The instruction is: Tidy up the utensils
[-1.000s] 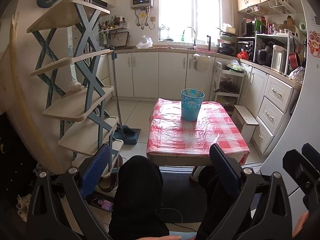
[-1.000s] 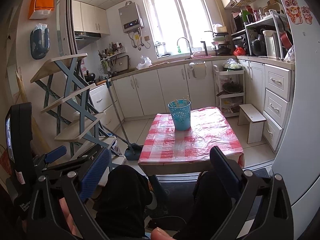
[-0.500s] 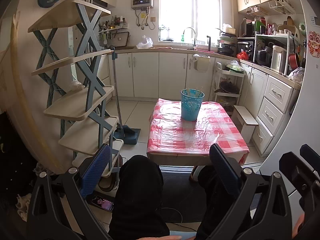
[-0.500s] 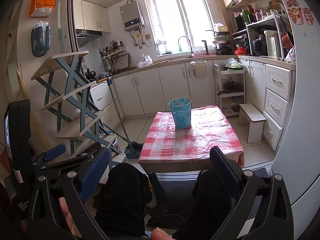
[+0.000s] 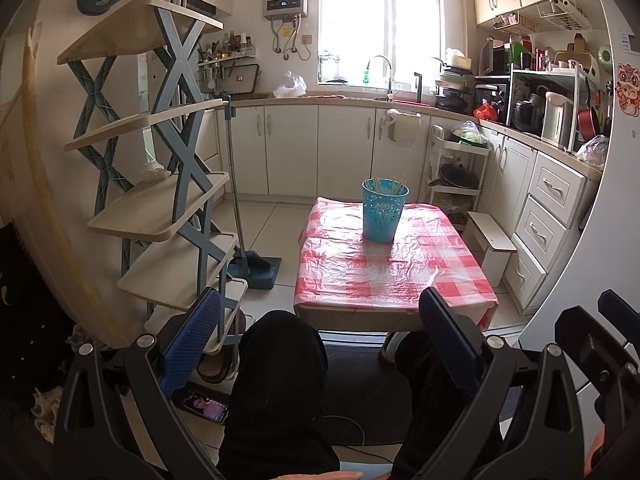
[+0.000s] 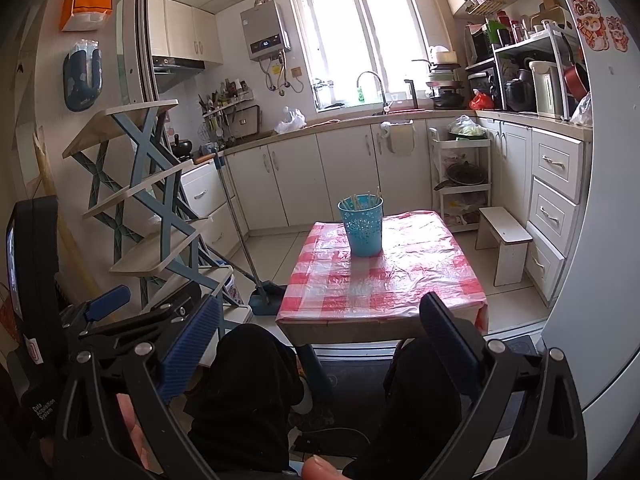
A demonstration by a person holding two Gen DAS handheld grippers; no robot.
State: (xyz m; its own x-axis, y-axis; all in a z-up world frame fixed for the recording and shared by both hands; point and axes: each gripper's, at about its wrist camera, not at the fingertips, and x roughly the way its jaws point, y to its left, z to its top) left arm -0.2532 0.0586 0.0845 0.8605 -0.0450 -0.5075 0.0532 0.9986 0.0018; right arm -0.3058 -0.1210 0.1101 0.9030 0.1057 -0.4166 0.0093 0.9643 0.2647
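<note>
left gripper (image 5: 320, 328): held low, over the person's knees (image 5: 280, 360), short of the near edge of the tabletop (image 5: 384, 276). its fingers (image 5: 192, 332) are spread wide, with nothing between them. the blue ribbed pads face inward.

right gripper (image 6: 320, 332): held at a similar height, also short of the tabletop and over the knees. its fingers (image 6: 190, 340) are spread wide and hold nothing. in the right wrist view the left gripper's body shows at the left edge; in the left wrist view the right gripper's body shows at the lower right.

tabletop: low, covered with a red-and-white checked plastic cloth (image 6: 384, 280). the cloth is wrinkled and reflects window light.

cup (image 5: 385, 210): a blue holder with a pale flower pattern, standing upright on the far half of the tabletop, well apart from both grippers. the pale tips of several utensils (image 5: 384, 186) stand up from its rim; their type cannot be told at this size. the rest of the cloth carries nothing visible.

surroundings: a tiered shelf rack (image 5: 160, 200) with blue crossed legs stands left of the tabletop. a broom and dustpan (image 5: 256, 268) lean beside it. a small white stool (image 5: 492, 240) stands right of the tabletop, near the drawers. a phone (image 5: 204, 406) lies on the floor by the left finger.
</note>
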